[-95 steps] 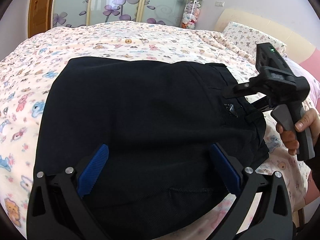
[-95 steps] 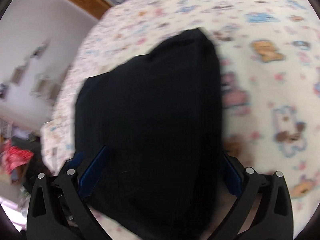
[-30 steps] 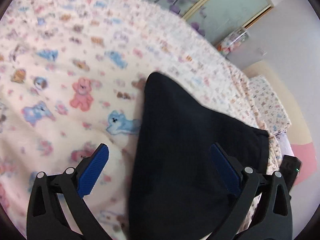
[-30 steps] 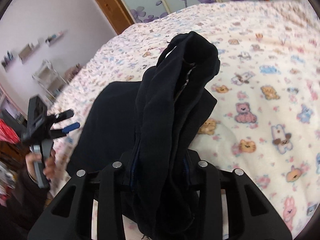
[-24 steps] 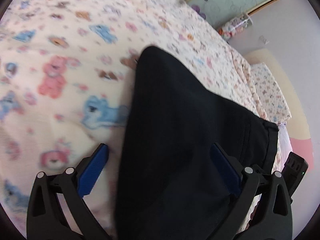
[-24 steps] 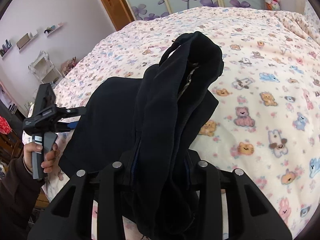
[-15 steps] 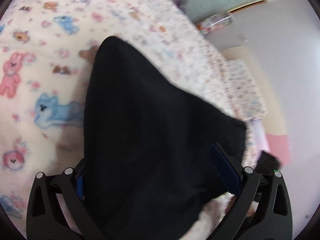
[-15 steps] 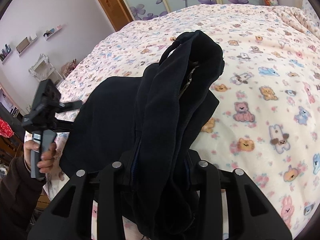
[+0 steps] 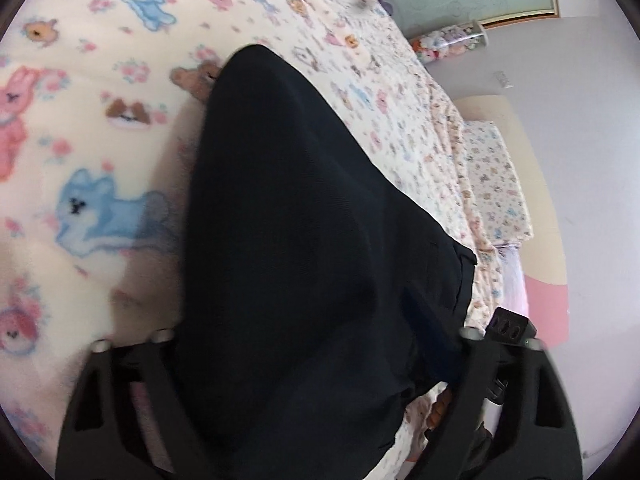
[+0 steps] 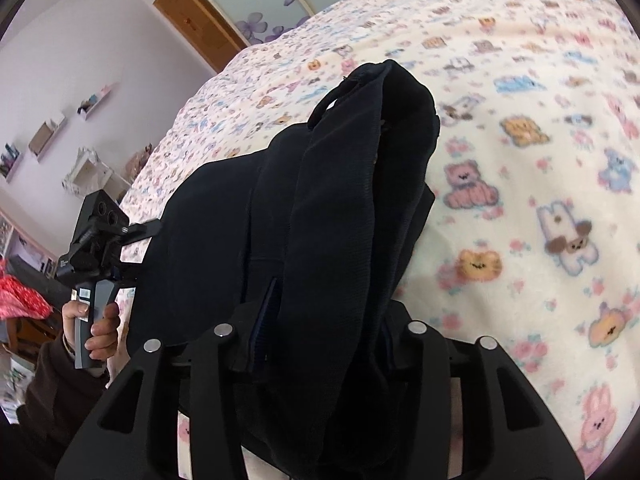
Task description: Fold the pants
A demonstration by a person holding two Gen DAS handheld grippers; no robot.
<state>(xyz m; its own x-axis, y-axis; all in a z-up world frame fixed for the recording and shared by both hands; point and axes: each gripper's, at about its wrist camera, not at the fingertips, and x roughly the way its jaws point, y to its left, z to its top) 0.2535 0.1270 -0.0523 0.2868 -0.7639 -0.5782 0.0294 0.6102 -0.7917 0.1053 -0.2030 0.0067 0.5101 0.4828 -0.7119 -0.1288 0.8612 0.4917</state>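
The black pants (image 9: 296, 240) lie folded on the bed. In the left wrist view they fill the space between my left gripper's jaws (image 9: 304, 364); only the right blue pad (image 9: 430, 332) shows, and the jaws stand narrower than before. My right gripper (image 10: 316, 332) is shut on a bunched edge of the pants (image 10: 352, 200) and holds it lifted. The right wrist view shows the left gripper (image 10: 120, 248) at the pants' left edge, cloth between its fingers.
The bed cover (image 10: 540, 160) has an animal print. A pillow (image 9: 496, 184) and headboard lie far right in the left view. A wooden door (image 10: 192, 28), sliding wardrobe doors and wall shelves (image 10: 48, 136) stand behind the bed.
My left gripper has moved onto the pants' edge and its jaws have narrowed around the cloth. My right gripper keeps its hold and has tilted slightly.
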